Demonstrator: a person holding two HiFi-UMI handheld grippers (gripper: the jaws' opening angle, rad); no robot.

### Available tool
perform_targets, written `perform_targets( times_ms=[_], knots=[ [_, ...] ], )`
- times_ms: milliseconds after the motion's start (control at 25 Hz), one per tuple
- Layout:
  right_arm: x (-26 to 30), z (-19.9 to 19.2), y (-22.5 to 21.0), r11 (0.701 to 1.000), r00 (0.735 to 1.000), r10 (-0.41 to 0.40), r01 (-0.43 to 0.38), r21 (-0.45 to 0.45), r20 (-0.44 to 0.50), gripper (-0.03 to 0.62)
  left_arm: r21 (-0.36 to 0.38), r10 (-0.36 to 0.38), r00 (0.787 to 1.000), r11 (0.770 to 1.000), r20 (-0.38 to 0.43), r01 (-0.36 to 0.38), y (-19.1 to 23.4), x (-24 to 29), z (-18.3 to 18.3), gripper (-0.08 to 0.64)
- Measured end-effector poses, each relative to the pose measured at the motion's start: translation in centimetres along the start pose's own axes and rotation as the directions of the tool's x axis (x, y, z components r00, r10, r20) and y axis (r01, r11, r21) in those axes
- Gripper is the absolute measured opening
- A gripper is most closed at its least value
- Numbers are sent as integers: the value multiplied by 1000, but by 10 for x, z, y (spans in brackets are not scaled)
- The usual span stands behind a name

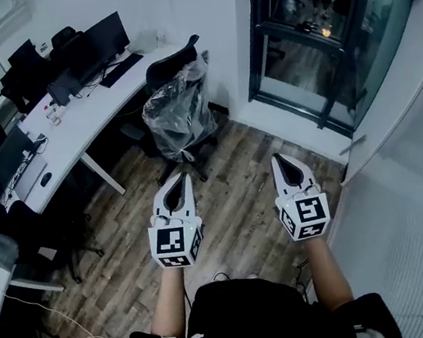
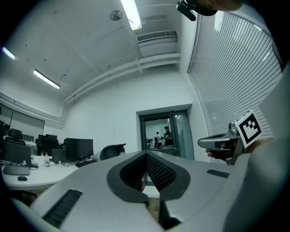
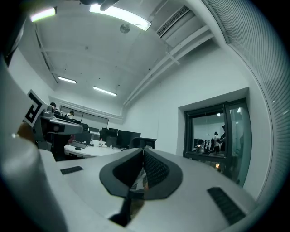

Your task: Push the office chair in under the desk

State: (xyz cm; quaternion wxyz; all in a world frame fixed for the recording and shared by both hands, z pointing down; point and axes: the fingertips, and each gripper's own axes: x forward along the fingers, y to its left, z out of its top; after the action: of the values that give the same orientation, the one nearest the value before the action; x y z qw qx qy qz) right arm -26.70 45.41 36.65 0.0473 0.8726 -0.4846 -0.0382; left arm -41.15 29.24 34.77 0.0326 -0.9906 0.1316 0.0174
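Note:
A black office chair point(image 1: 178, 106) with clear plastic wrapped over its back stands on the wood floor, pulled out from the white curved desk point(image 1: 89, 115). My left gripper point(image 1: 184, 177) and right gripper point(image 1: 281, 158) hover side by side, short of the chair and apart from it, both shut with nothing between the jaws. In the left gripper view my shut left gripper point(image 2: 146, 156) points toward the chair's headrest point(image 2: 112, 151), and the right gripper point(image 2: 226, 145) shows at the right. The right gripper view has the chair's top point(image 3: 143, 142) just beyond my shut right gripper point(image 3: 143, 152).
Monitors point(image 1: 101, 39) and a keyboard point(image 1: 121, 69) sit on the desk. More dark chairs point(image 1: 47, 228) crowd the left side, and a white cable point(image 1: 77, 326) lies on the floor. A dark-framed glass door point(image 1: 313, 55) is at the back right, beside a pale slatted wall point(image 1: 420, 196).

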Motion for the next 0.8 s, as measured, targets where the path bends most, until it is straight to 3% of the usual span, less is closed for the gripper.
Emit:
perform_targets(
  times_ms=[360,600,800],
  knots=[
    [-17,-27,-34,1000,1000,-2,1,-28,-30,25,-16,-3,1000,1000,-23,2,-36,12,-19,11],
    [-10,-39,-48,999,999,1,-3,-47,-40,25,32,-1,999,999,-49,3,-47,33,-28,11],
    [3,-43,-57,998,999,11,-15,-66,-51,25,24,-11,999,1000,-53,13,-48,55,-31,12]
  ],
)
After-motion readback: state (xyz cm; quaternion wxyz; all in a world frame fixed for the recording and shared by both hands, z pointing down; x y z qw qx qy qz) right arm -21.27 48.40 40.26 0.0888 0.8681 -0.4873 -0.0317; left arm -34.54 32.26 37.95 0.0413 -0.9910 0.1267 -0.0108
